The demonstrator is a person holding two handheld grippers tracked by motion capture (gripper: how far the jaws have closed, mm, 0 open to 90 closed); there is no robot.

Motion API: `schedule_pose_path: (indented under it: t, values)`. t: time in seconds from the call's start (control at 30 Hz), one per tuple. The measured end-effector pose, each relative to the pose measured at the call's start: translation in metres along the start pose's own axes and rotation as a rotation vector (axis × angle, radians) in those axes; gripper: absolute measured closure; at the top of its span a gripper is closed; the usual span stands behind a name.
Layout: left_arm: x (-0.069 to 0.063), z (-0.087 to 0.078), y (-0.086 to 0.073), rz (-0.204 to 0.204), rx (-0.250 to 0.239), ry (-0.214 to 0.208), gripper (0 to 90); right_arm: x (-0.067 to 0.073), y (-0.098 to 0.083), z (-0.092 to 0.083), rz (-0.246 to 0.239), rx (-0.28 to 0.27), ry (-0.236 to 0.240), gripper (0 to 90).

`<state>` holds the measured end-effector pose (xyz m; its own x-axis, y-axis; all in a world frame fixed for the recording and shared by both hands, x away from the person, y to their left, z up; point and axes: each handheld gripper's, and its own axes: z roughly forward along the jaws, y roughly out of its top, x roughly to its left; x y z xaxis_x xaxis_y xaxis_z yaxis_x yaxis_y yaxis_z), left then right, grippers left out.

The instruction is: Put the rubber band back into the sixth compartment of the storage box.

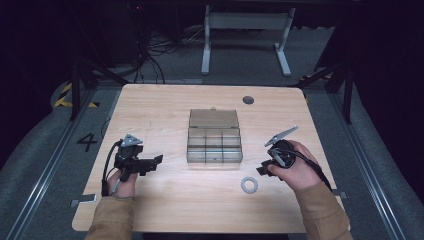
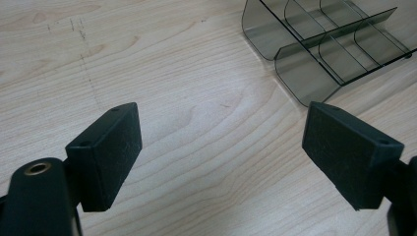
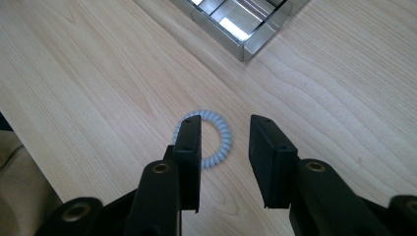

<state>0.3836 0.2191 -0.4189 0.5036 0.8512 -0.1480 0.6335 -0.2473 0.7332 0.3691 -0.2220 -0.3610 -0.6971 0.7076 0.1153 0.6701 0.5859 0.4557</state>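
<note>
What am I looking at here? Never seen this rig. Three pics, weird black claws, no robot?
No robot arm: a person at a wooden table holds a hand-operated two-jaw gripper in each hand. The wide picture comes from a fixed camera above the person, looking forward and down; the left gripper is at its left, the right gripper at its right. The other two pictures come from cameras riding on each gripper, looking along its own black jaws.

On the table: a clear plastic organizer box with dividers and its lid open, and a pale spiral hair tie in front of it, toward the right.

Nothing is held. In the left gripper view the jaws stand wide apart over bare wood, with the box's corner ahead. In the right gripper view the jaws are open just above the hair tie, one partly covering it.
</note>
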Motion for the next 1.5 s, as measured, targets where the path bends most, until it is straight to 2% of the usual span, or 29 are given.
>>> schedule_pose_path:
  t: [0.2,0.57,0.8,1.27,1.5]
  values:
    - [0.0,0.0,0.0,-0.004,-0.008,0.0,15.8,0.002,0.0,0.005,0.017,-0.012,0.034,61.8]
    - [0.0,0.0,0.0,-0.001,-0.004,-0.003,15.8,-0.002,0.0,0.022,0.023,0.023,0.016,59.9]
    - [0.0,0.0,0.0,-0.002,-0.009,-0.001,15.8,-0.005,-0.001,0.033,0.034,0.055,0.009,63.9]
    - [0.0,0.0,0.0,0.002,-0.005,-0.003,15.8,-0.005,-0.002,0.057,-0.011,0.128,-0.007,67.6]
    - [0.0,0.0,0.0,0.0,-0.008,-0.002,15.8,-0.006,-0.003,0.065,-0.013,0.148,-0.018,67.3]
